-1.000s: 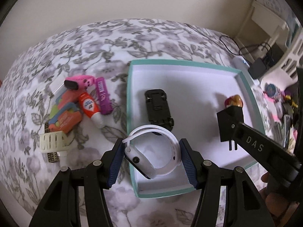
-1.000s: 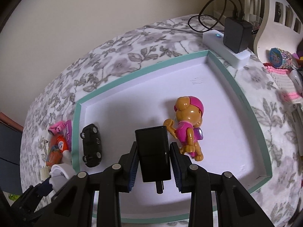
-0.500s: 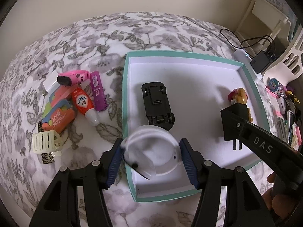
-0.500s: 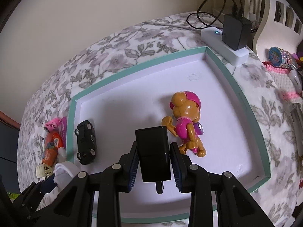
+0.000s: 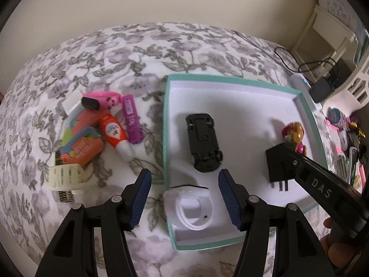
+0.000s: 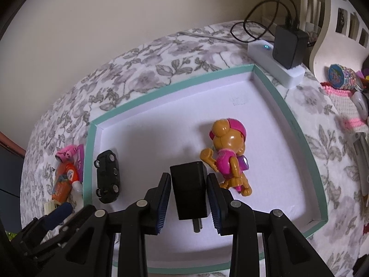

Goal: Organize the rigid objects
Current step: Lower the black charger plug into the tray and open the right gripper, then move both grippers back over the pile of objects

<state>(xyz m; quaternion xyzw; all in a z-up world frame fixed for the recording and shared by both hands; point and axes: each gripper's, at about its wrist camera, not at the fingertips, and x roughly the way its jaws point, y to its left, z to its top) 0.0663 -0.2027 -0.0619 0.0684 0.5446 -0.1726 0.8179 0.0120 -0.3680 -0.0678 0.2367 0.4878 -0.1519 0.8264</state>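
A teal-rimmed white tray (image 5: 230,78) lies on a flowered bedspread. Inside it are an upturned black toy car (image 5: 204,145), a pink-and-tan pup figure (image 6: 228,154) and a white watch (image 5: 193,210) in the near left corner. My left gripper (image 5: 184,175) hangs open above that corner, its pads apart from the watch. My right gripper (image 6: 188,184) is shut on a black plug adapter (image 6: 189,194), held over the tray floor beside the pup with its prongs pointing back at me. Left of the tray lies a pile with an orange tube (image 5: 114,131), a purple comb (image 5: 132,117) and a pink toy (image 5: 101,99).
A cream clip (image 5: 65,177) and an orange pack (image 5: 83,150) sit in the same pile. A white power strip (image 6: 276,64) with a black charger (image 6: 288,46) and cable lies beyond the tray's far right corner. Small toys and a knitted piece (image 6: 346,106) crowd the right side.
The white watch has left the left jaws and now lies in the tray's near corner. The left gripper has drawn up and back from it. The right gripper keeps still with the adapter.
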